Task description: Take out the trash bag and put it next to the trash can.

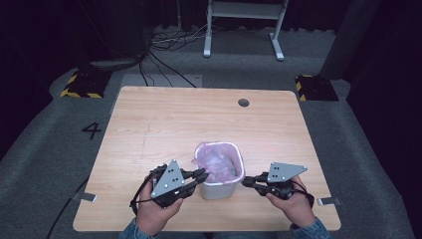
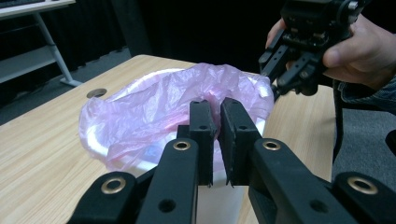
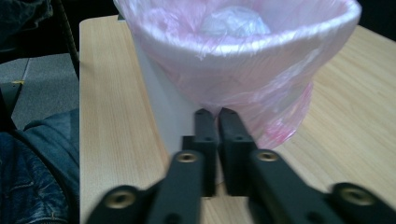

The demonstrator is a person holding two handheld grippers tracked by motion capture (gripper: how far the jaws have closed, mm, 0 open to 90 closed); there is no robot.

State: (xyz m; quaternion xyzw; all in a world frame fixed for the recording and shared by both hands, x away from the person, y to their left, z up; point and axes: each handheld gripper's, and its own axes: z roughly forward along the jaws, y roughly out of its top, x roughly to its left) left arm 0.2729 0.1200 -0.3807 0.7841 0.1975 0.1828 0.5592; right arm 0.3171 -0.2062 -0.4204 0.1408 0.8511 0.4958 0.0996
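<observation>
Spreading across the high view, the wooden worktop [image 1: 149,129] is carrying a small white bin [image 1: 219,186] near its front edge, roughly midway between the person's two hands. A pink plastic liner [image 1: 216,159] is sitting inside the bin, its edge folding over the rim and hanging loosely down the outer wall. The left hand-held gripper [image 1: 203,175] is meeting the bin's left side at the rim; in the left gripper view its jaws are standing almost together, with only a thin slit between them and a pinch of the pink liner [image 2: 187,93] bunching right at their tips, though whether the film is actually clamped there I cannot tell. The right hand-held gripper [image 1: 245,181] is pointing at the bin's right side, just beside the wall, and in the right gripper view its jaws are pressing together on the liner's hanging edge [image 3: 261,116] below the rim.
</observation>
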